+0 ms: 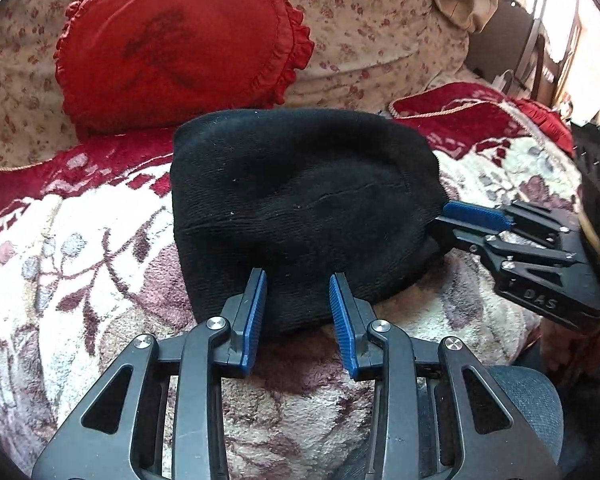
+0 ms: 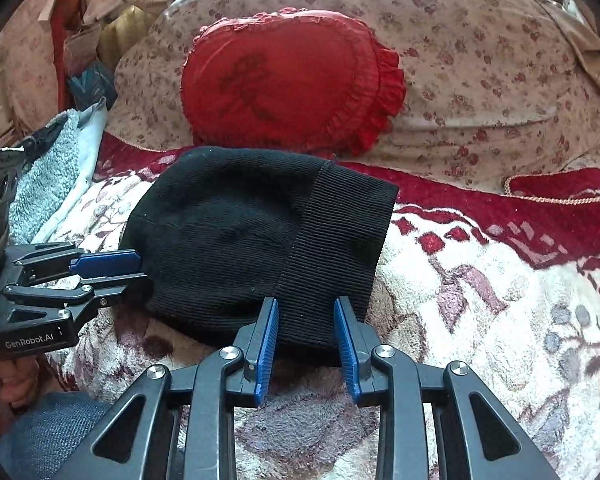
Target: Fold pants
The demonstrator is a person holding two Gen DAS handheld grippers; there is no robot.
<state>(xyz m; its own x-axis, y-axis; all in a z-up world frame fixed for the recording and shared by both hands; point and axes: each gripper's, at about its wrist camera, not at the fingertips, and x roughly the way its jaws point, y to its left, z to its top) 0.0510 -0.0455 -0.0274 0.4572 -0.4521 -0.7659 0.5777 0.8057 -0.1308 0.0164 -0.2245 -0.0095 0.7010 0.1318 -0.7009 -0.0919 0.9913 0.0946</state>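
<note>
From my left wrist camera I see the red frilled heart cushion (image 1: 180,44) at the far left, propped against the floral-print bedding (image 1: 380,32) behind it. Below it spreads the plush blanket (image 1: 80,240), cream with mauve leaf patterns and a dark red border, and on that blanket, in the middle of the view, lies the folded black knit garment (image 1: 300,200), a compact bundle with a fold line running across it. My left gripper (image 1: 298,300) sits at the bundle's near edge with its blue pads (image 1: 256,312) apart; the cloth's edge lies between the tips, and the pads do not press on it. Further right, my right gripper (image 1: 452,222) reaches in sideways to the bundle's right edge; from this angle I cannot tell whether its fingers close on the cloth. In the right wrist view, a pale blue towel (image 2: 48,184) lies at the far left beside the left gripper (image 2: 140,268), whose tips meet the garment's (image 2: 240,232) left edge. The garment's ribbed band (image 2: 340,240) is on the bundle's right part, and the right gripper (image 2: 306,320) hovers at its near edge, pads (image 2: 270,336) apart and not squeezing it. The cushion (image 2: 284,80) sits just behind the bundle, and the blanket (image 2: 480,300) continues off to the right.
</note>
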